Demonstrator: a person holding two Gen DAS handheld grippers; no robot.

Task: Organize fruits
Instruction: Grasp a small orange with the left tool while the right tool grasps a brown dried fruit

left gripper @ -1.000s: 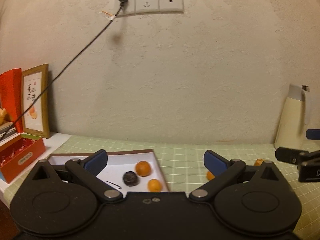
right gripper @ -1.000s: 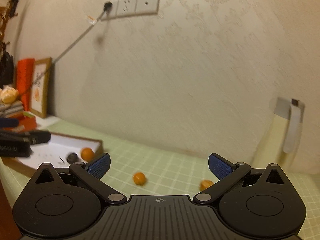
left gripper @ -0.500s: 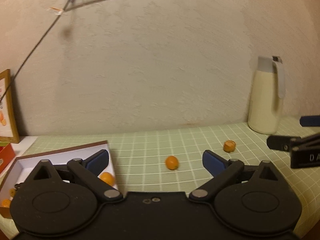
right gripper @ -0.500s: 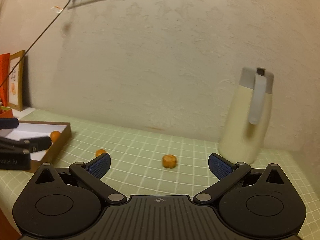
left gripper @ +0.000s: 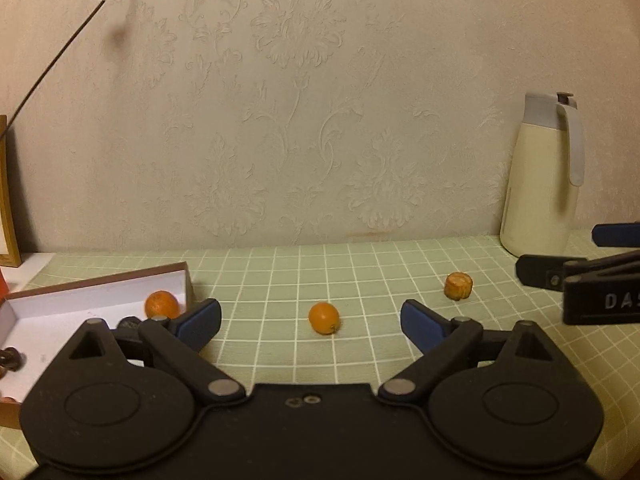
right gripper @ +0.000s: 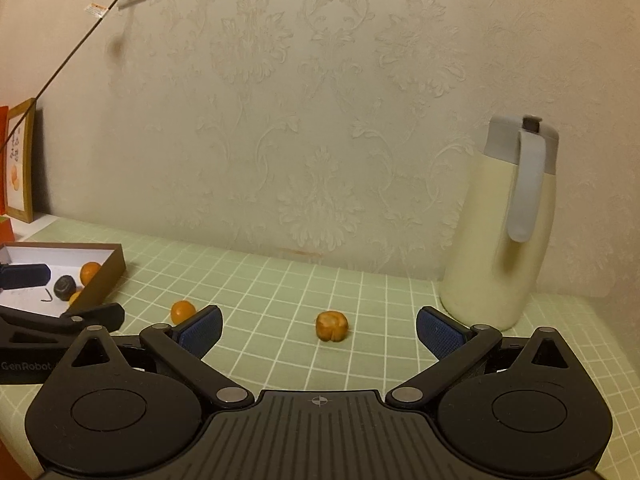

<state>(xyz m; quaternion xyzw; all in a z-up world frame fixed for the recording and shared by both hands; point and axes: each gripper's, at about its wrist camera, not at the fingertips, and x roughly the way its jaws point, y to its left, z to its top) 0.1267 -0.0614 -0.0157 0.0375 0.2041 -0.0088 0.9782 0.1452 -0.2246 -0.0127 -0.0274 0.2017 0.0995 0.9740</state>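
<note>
A small orange fruit lies on the green checked cloth, just ahead of my left gripper and between its blue pads, which stand apart from it as the jaws are closing. Further right sits a ribbed orange fruit. In the right wrist view that ribbed fruit lies ahead of my right gripper, which is open and holds nothing. The smooth orange fruit shows beside its left pad. The white-lined box at the left holds an orange fruit and dark fruits.
A cream jug with a grey handle stands at the back right against the wall. A framed picture leans at the far left. A dark cable runs down from the wall socket. The cloth's front edge lies below the box.
Both grippers swung to the right, away from the box and towards the loose fruits, and came lower. The box slid to the left edge of both views and the jug came into view.
</note>
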